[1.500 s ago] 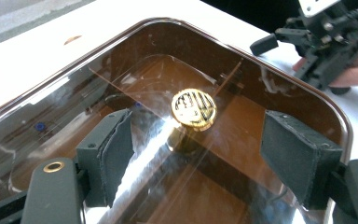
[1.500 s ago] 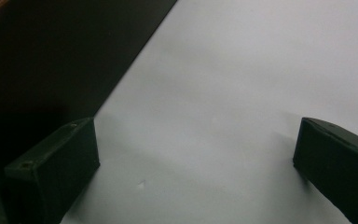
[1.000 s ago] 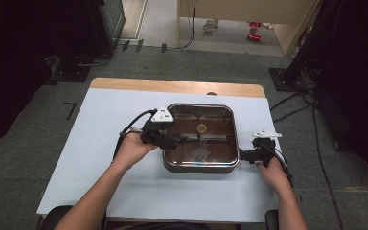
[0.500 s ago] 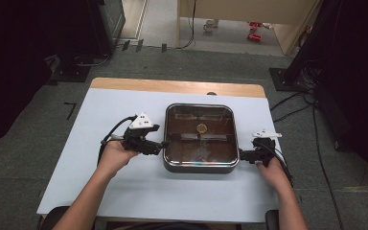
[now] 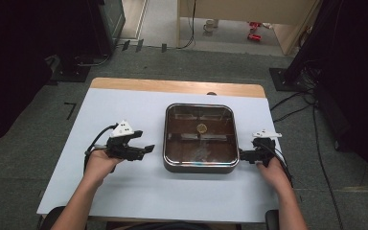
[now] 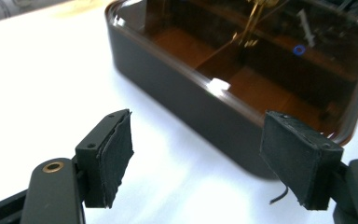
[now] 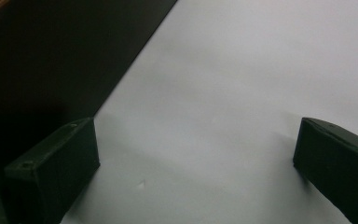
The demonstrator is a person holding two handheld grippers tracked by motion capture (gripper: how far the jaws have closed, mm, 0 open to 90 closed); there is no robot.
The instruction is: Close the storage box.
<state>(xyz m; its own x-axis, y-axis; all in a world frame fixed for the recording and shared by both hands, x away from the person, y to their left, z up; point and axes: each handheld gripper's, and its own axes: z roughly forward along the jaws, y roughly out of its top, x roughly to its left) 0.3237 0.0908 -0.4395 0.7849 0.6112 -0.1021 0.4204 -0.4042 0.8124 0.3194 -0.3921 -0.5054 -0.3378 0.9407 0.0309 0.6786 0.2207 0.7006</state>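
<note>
Flanking a square dark pan set toward the tabletop's right edge, left tool and right tool both gape wide and empty; uneven side grips could tip it, judging by its glossy walls.

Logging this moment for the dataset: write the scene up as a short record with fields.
surface: white tabletop with a wooden far edge
main object: square dark metal pan with rounded corners and brown interior, near the table's centre
pan contents: a small round gold piece; the rest is unclear
left gripper: open, over the tabletop left of the pan, apart from it
right gripper: open, at the pan's right side; contact cannot be told
hands: one on each gripper
</note>
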